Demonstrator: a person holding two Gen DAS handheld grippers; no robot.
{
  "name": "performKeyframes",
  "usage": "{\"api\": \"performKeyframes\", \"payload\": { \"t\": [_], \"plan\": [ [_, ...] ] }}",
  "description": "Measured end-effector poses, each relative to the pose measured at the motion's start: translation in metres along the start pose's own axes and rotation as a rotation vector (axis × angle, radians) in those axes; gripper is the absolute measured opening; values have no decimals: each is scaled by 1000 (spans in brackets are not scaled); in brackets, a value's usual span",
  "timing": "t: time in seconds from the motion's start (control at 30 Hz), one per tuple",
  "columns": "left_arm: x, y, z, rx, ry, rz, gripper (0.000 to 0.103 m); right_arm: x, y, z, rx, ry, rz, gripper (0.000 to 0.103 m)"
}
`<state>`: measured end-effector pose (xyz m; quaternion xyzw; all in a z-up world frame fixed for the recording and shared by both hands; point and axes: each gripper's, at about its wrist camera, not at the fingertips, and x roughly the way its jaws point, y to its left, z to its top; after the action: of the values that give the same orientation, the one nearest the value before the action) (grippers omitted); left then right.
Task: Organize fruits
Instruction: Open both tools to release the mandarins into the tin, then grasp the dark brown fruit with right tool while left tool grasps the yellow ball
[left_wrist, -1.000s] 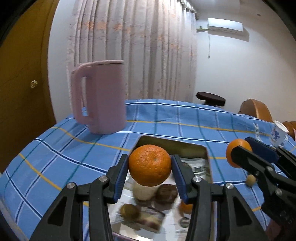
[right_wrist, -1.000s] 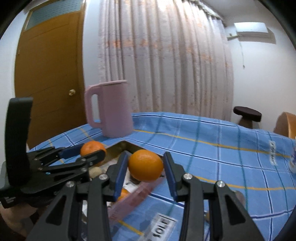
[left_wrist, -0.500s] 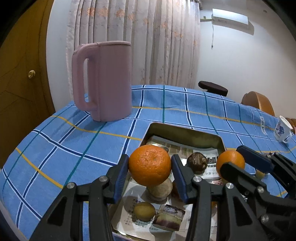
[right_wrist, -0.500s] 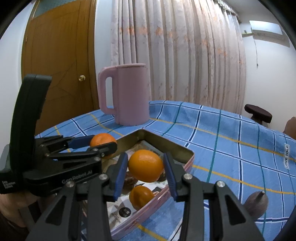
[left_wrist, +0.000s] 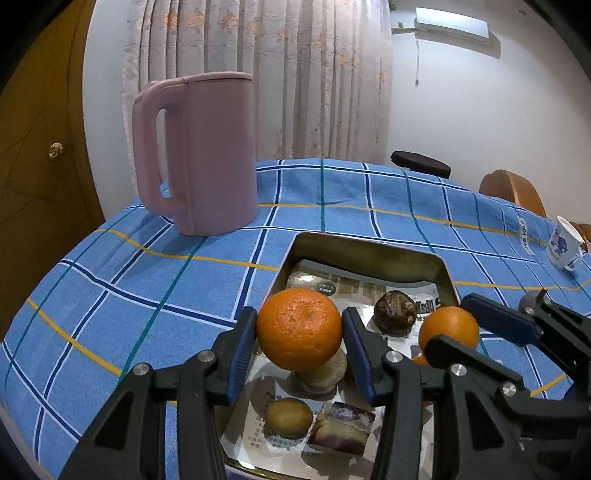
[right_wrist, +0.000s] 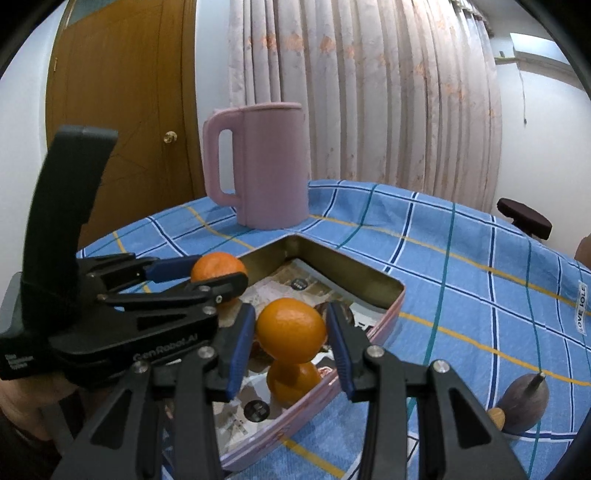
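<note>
My left gripper (left_wrist: 299, 328) is shut on an orange (left_wrist: 298, 328) and holds it above the near left part of a paper-lined metal tin (left_wrist: 369, 254). My right gripper (right_wrist: 291, 329) is shut on a second orange (right_wrist: 291, 328) above the tin (right_wrist: 384, 284). Each gripper shows in the other's view: the right one (left_wrist: 480, 328) with its orange (left_wrist: 448, 328), the left one (right_wrist: 207, 275) with its orange (right_wrist: 218, 266). Another orange (right_wrist: 293, 382) lies in the tin under the right gripper. The tin also holds a brown knobbly fruit (left_wrist: 395, 312), a small brownish-yellow fruit (left_wrist: 289, 417), a purple cut piece (left_wrist: 341, 428) and a pale round one (left_wrist: 321, 376).
A tall pink jug (left_wrist: 199, 155) stands behind the tin on the blue checked tablecloth (left_wrist: 129, 295). A white cup (left_wrist: 563, 243) lies at the far right. A dark pointed fruit (right_wrist: 526, 402) lies right of the tin. The table edge falls away at the left.
Both grippers have moved forward over the tin, each still holding its orange. The jug and the tin's far wall look closer in both views.
</note>
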<state>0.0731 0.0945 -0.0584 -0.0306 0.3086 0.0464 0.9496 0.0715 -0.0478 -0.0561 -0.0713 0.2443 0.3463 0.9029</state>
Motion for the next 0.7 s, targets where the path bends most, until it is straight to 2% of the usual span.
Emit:
{"api": "performKeyframes", "payload": {
  "t": [0.23, 0.3, 0.37, 0.43, 0.47, 0.6, 0.7],
  "plan": [
    [-4, -1, -2, -4, 10, 11, 51, -1, -2, -2, 11, 9, 36, 45],
    [-9, 0, -2, -14, 6, 9, 51, -3, -4, -2, 20, -1, 20, 59],
    [-15, -1, -1, -12, -8, 22, 60, -10, -6, -4, 28, -21, 21, 67],
    [-21, -4, 1, -7, -29, 35, 70, -18, -9, -5, 29, -41, 10, 69],
    [-24, -6, 2, -6, -37, 33, 71, -22, -10, -5, 27, -48, 4, 69],
    [-35, -19, 7, 14, -64, 12, 71, -44, -24, -10, 6, -67, -50, 75],
    [-36, -32, 8, 33, -67, -8, 71, -63, -49, -17, 22, -62, -118, 81]
  ]
}}
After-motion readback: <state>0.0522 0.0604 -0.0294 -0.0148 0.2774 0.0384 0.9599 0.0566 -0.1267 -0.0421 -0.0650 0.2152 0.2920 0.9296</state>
